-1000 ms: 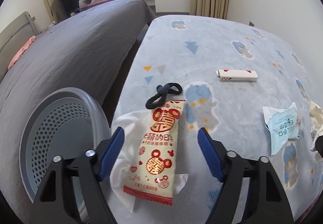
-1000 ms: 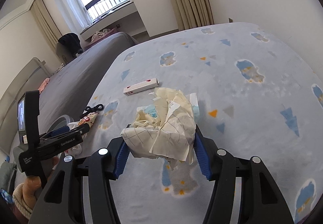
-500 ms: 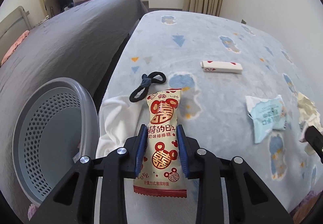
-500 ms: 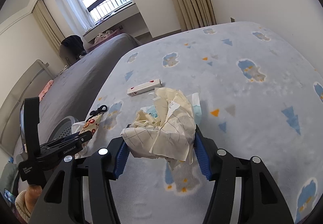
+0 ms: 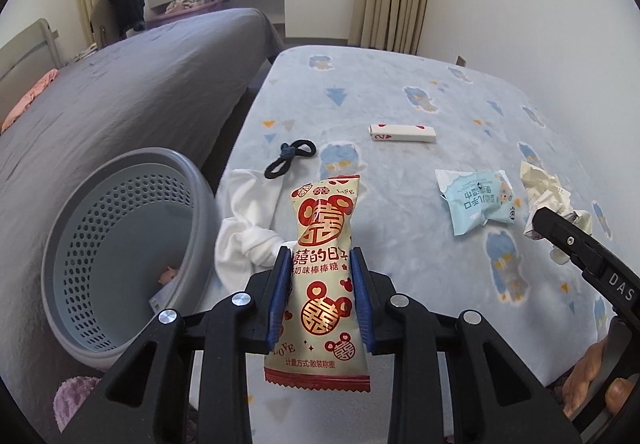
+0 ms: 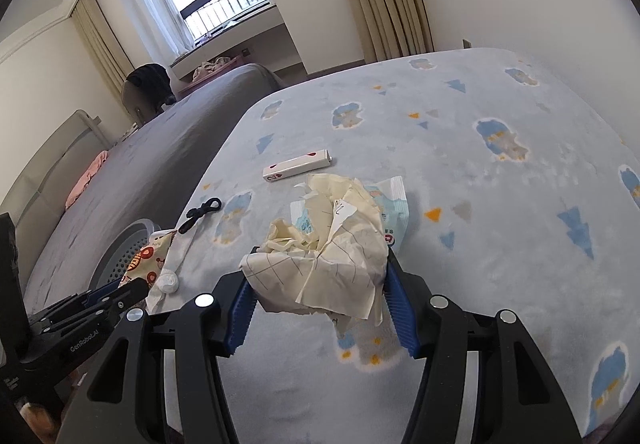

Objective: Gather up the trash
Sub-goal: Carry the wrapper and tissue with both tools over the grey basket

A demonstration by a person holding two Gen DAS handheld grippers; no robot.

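Observation:
My left gripper (image 5: pixel 320 272) is shut on a cream and red candy wrapper (image 5: pixel 324 244) and holds it above the blue blanket, just right of the grey perforated trash basket (image 5: pixel 100 228). The wrapper also shows in the right wrist view (image 6: pixel 150 256). My right gripper (image 6: pixel 318 284) is shut on a crumpled cream paper wad (image 6: pixel 332 244), which also shows in the left wrist view (image 5: pixel 546 192). A light blue snack wrapper (image 5: pixel 476 204) lies on the blanket; in the right wrist view it lies partly hidden behind the wad (image 6: pixel 394 212).
A white cloth (image 5: pixel 248 220) and a black hair tie (image 5: pixel 290 158) lie by the basket. A white card box (image 5: pixel 402 133) lies farther back. A grey bed (image 5: pixel 120 84) stands to the left, with a gap between it and the blanket.
My left gripper closed on the candy wrapper and lifted it off the white cloth. My right gripper kept hold of the paper wad and barely moved.

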